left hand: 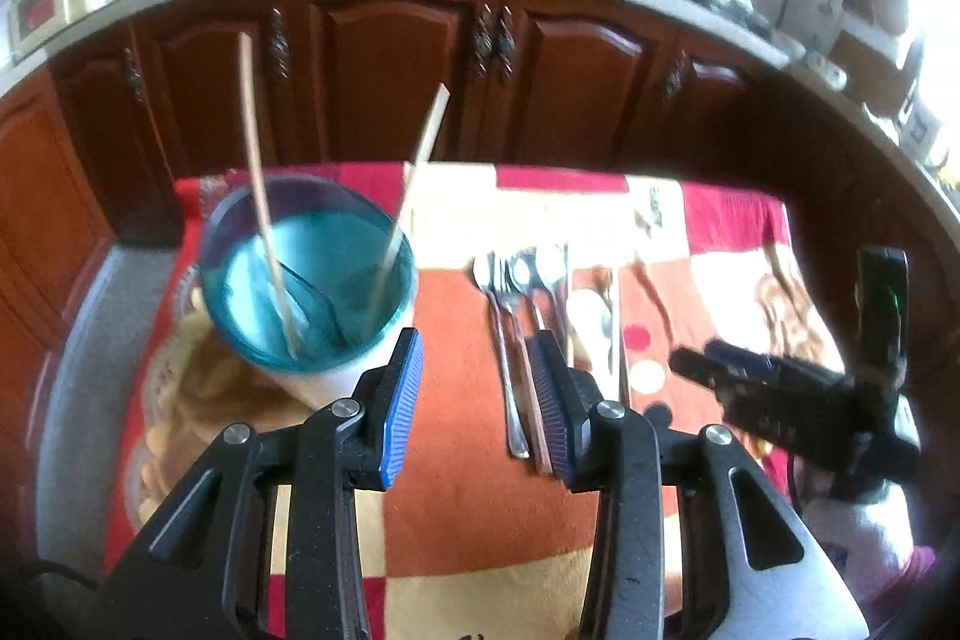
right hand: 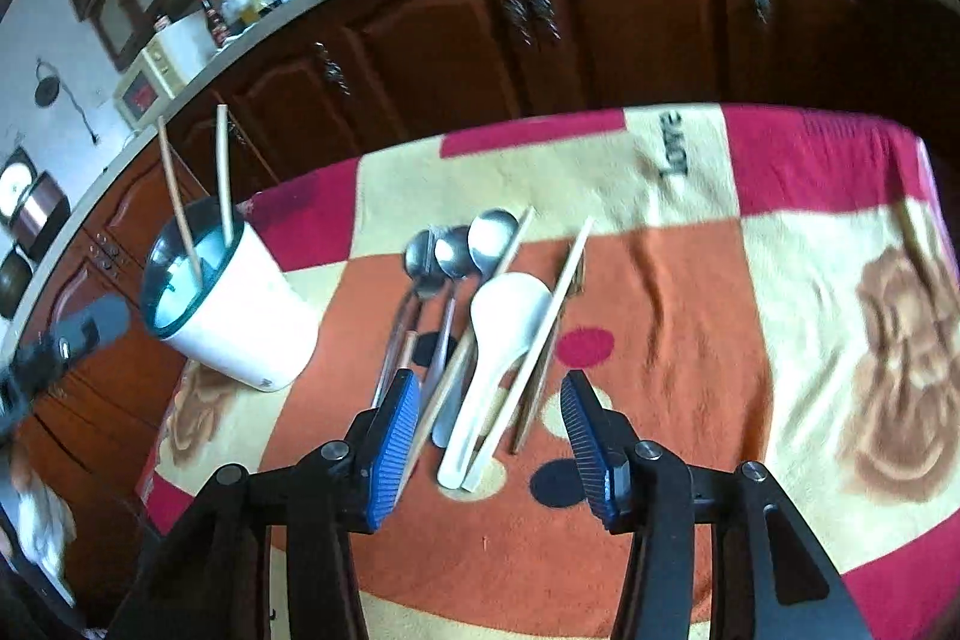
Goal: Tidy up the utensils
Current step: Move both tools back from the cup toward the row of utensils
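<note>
While both the left gripper (left hand: pixel 477 400) and right gripper (right hand: pixel 489 427) stand open and empty, crowded utensils (right hand: pixel 480 316) risk a double pick; cup (right hand: pixel 231 304) could tip.

The spoons (right hand: pixel 474 244) are shiny polished metal, the rice paddle (right hand: pixel 498 334) smooth matt white plastic, the chopsticks (right hand: pixel 555 322) pale bare wood. A fuzzy fleece blanket (right hand: pixel 690 310) covers the worktop; the cabinet doors (right hand: pixel 630 16) are glossy varnished wood.
</note>
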A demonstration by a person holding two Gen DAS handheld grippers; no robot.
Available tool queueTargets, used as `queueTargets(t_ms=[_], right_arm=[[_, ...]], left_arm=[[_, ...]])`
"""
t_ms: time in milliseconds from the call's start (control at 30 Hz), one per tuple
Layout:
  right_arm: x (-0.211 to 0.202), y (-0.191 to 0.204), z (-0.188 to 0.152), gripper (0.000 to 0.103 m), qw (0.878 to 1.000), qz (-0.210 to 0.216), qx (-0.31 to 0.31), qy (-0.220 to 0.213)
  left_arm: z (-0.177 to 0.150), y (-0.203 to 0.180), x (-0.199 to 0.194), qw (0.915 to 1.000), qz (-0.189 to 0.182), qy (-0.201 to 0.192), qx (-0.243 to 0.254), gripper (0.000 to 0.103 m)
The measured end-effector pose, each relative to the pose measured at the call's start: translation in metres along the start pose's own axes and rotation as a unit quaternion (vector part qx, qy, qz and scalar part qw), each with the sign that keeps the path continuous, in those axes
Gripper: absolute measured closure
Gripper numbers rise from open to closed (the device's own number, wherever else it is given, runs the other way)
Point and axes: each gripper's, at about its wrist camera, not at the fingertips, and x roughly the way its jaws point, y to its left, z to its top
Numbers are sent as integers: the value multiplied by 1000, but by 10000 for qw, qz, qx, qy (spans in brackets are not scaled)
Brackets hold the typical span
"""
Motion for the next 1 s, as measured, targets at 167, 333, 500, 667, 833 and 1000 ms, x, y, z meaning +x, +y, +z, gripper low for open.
queueTargets(t_ms=[167, 333, 500, 667, 833, 1000], right_arm=[[23, -8, 8, 61, 9997, 118, 144, 151], [52, -15, 18, 62, 9991, 77, 195, 356], [72, 4, 26, 62, 9987, 191, -100, 467], [97, 30, 33, 62, 9951, -552, -711, 410], [121, 34, 43, 60, 9917, -693, -904, 591], [136, 30, 43, 59, 9860, -1007, -1133, 689]], left_arm=[[-11, -13, 22, 9995, -103, 281, 125, 66], [-17, -21, 39, 9985, -215, 476, 190, 66], [-24, -24, 54, 9974, -229, 639, 241, 66], [-28, -22, 70, 9968, -164, 766, 169, 66], [-27, -19, 85, 9963, -133, 846, 14, 66], [-25, -18, 95, 9958, -114, 903, -81, 66]])
